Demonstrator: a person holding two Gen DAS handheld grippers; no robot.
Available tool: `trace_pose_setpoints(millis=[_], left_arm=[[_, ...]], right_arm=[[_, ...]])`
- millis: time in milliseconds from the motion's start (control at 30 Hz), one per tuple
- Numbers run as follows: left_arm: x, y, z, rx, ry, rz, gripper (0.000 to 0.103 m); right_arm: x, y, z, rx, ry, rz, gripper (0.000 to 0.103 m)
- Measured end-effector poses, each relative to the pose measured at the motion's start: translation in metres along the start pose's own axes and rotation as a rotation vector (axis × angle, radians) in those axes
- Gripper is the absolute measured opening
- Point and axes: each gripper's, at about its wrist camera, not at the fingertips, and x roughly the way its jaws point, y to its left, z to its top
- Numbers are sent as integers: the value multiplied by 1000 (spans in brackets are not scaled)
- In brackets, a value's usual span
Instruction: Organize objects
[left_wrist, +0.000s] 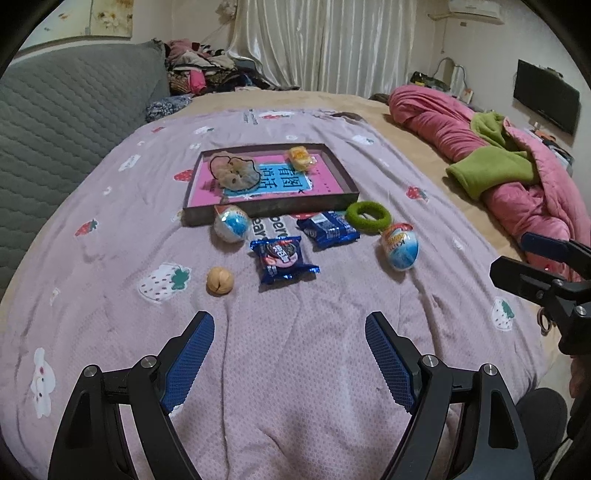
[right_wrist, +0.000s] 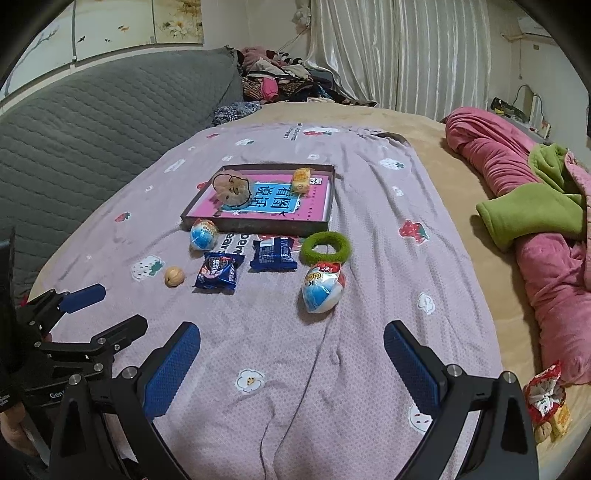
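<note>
Both the left hand-held gripper (left_wrist: 290, 354) and right hand-held gripper (right_wrist: 291, 363) hang apart, empty, since snacks lie outside the tray (left_wrist: 343, 197) on the bed (left_wrist: 295, 369), probably awaiting sorting.

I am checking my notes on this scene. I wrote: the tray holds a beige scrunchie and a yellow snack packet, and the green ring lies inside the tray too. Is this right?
Not quite. The green ring lies on the purple sheet just outside the tray, by its near right corner, as the left wrist view shows. The beige scrunchie and the yellow snack packet are indeed in the tray.
</note>
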Motion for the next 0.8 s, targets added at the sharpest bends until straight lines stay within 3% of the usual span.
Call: trace_pose_setpoints(millis=[800], left_arm=[[25,6,-10,-47,-19,-73,85]], right_arm=[[30,-12,-22,51,-4,-20,101]])
